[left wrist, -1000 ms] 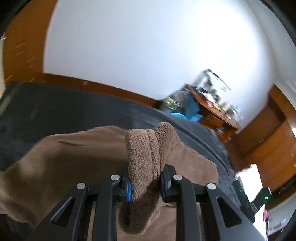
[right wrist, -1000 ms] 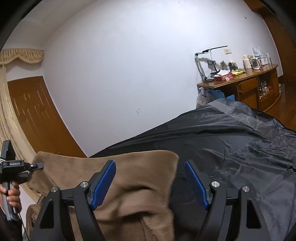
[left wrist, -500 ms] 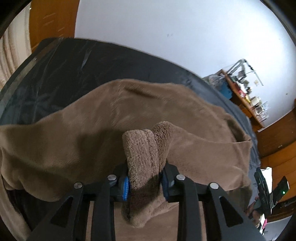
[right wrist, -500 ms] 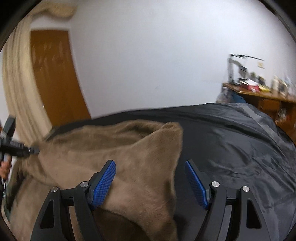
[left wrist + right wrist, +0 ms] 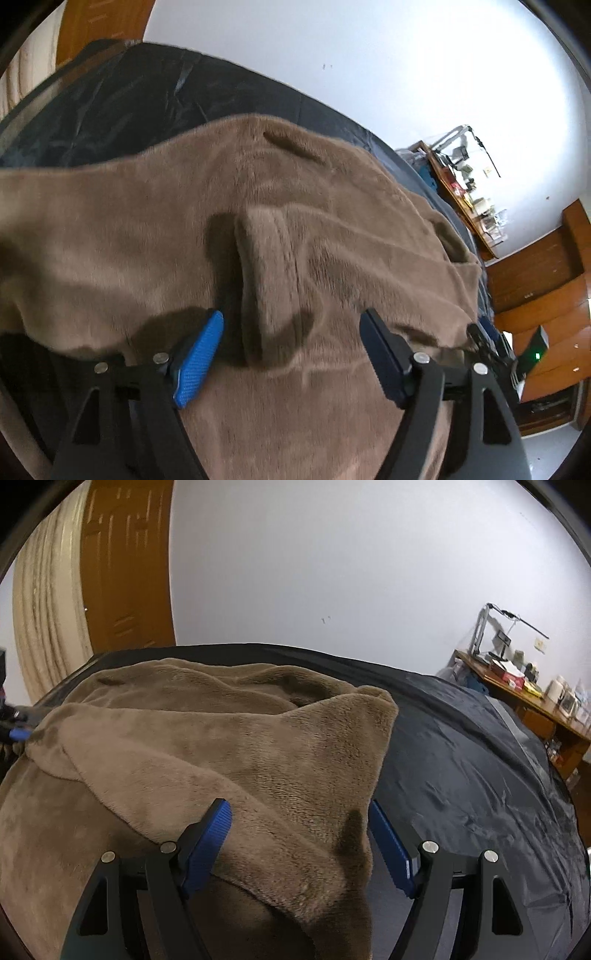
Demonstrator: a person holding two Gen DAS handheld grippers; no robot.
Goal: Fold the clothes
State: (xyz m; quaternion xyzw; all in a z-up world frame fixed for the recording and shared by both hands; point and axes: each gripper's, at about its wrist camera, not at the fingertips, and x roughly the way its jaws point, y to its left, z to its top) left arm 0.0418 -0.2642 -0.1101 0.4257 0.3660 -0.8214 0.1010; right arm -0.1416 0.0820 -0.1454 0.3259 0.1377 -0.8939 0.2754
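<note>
A brown fleece garment (image 5: 295,177) lies spread on a bed under a black sheet (image 5: 129,99). My left gripper (image 5: 291,317) hovers just above it and its jaws are opening. A thick rolled fold of the fleece (image 5: 269,258) stands between the blue pads (image 5: 199,354), which do not press on it. My right gripper (image 5: 298,806) is open over the garment's (image 5: 258,746) folded right corner; the cloth lies below its fingers, not pinched. In the right wrist view the left gripper's tip (image 5: 14,733) shows at the garment's far left edge.
Bare black sheet (image 5: 461,768) stretches to the right of the garment. A cluttered wooden desk (image 5: 517,690) stands by the white wall at the right. A wooden door (image 5: 125,572) and a beige curtain (image 5: 48,590) are at the left. Wooden cabinets (image 5: 535,277) stand beyond the bed.
My left jaws have gone from shut on the fleece fold to wide apart, and that gripper has sunk toward the bed. The right gripper has rolled and moved along the garment, still open.
</note>
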